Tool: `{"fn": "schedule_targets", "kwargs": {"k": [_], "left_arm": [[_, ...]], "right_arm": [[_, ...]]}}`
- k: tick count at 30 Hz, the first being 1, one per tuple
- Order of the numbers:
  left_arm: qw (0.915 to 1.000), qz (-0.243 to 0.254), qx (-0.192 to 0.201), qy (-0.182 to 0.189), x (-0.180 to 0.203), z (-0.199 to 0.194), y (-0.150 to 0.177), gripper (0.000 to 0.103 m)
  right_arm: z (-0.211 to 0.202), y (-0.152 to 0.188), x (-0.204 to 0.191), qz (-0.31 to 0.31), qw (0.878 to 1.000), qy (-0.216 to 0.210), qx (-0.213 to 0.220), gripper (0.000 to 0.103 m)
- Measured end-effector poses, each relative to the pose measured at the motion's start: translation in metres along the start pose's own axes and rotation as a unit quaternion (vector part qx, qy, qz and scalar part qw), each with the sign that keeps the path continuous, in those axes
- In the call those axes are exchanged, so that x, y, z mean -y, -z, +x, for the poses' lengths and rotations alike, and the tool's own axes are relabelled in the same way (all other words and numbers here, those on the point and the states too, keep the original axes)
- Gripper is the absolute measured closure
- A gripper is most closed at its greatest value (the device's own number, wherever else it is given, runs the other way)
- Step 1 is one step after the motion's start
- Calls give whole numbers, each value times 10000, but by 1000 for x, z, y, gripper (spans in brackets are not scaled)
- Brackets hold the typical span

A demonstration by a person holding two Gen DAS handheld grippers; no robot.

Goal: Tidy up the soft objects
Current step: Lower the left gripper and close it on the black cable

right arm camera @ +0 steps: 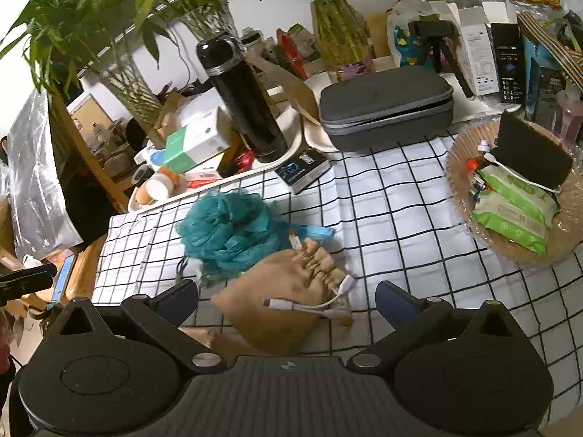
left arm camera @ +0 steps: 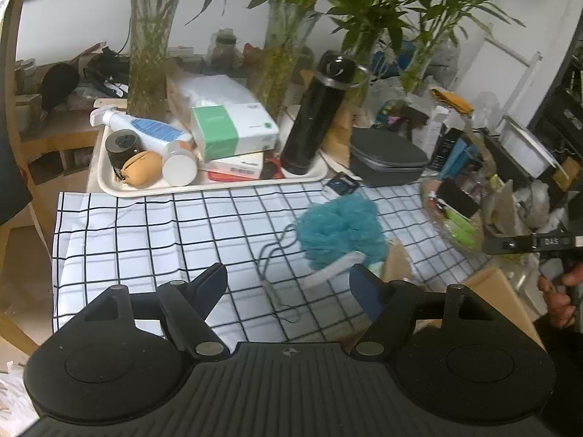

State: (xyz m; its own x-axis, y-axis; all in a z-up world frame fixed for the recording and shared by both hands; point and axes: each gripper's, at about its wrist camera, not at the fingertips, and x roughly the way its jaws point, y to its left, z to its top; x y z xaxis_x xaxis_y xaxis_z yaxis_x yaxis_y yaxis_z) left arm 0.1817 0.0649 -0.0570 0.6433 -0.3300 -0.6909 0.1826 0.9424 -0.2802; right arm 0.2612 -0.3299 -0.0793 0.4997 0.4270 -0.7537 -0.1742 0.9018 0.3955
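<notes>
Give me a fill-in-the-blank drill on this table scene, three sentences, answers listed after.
1. The bath sponge lying on the checked cloth is ____ in colour.
2. The white cable lies across the tan drawstring ____.
3. The tall black bottle stands on a white ____.

Missing words: teal; pouch; tray

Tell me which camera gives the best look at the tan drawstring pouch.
The right wrist view. There the pouch lies whole on the checked cloth, gathered neck and white cable across it in plain sight. In the left wrist view only a blurred tan corner shows beside the teal bath puff.
</notes>
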Motion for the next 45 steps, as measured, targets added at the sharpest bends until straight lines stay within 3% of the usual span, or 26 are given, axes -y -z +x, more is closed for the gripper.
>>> {"fn": "schedule_targets", "kwargs": {"k": [8,13,29,42,45], "left_arm": [[9996,191,-176,-56,-28,50,3,31],[9992,296,-279,21,-39,83,10,42],[9908,1239,-549,57,-27,159,19,52],[9712,2281,-483,-481,-6,173,28,94],[9673,2398,-544,-628,-6,169,30,96]], "right_arm": [[18,-2,8,50,9999,120,-6,0],[27,-6,13,126,9999,97,-26,0],[44,-11,18,183,9995,196,-179,0],[52,-16,15,89,9994,311,-155,0],[53,-17,13,34,9994,318,-131,0]]}}
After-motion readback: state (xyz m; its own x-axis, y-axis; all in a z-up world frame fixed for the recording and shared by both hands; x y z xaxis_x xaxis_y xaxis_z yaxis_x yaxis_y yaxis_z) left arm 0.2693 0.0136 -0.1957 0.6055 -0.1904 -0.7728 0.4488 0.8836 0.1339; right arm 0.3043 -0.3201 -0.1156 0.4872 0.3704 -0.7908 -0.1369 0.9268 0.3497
